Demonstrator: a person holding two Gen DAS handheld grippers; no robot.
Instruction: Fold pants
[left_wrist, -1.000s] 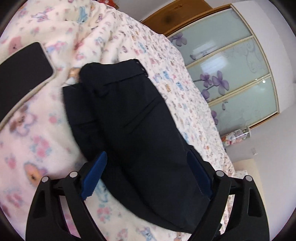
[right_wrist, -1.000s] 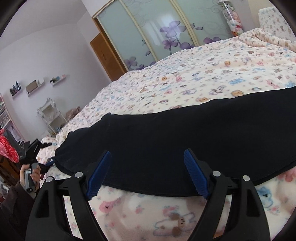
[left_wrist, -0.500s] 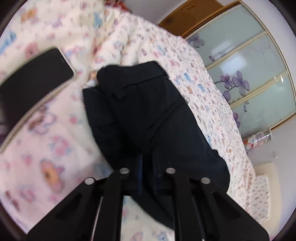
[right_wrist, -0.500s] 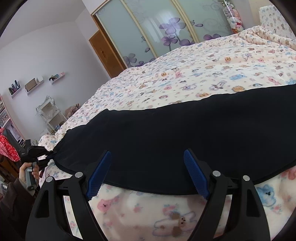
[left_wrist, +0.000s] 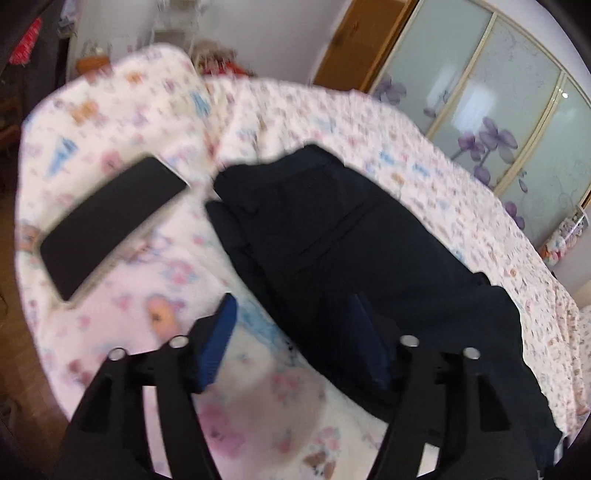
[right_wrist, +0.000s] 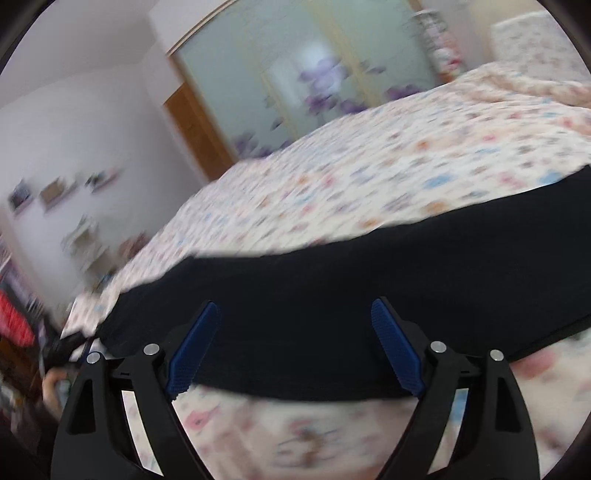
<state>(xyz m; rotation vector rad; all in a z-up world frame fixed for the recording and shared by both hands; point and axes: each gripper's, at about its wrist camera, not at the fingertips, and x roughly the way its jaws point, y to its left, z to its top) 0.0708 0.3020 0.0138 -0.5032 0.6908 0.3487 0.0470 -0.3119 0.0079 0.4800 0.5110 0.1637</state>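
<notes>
pants (left_wrist: 351, 251) doubled lengthwise on bed (left_wrist: 332, 110), cross-folds left | left gripper (left_wrist: 295, 343) jaws wide, empty | right gripper (right_wrist: 295, 347) jaws wide, empty

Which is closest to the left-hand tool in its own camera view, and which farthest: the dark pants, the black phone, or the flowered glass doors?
1. Pants: right at the open jaws of the left gripper.
2. Phone: farther, to the left on the bedspread.
3. Glass doors: farthest, upper right beyond the bed.
</notes>
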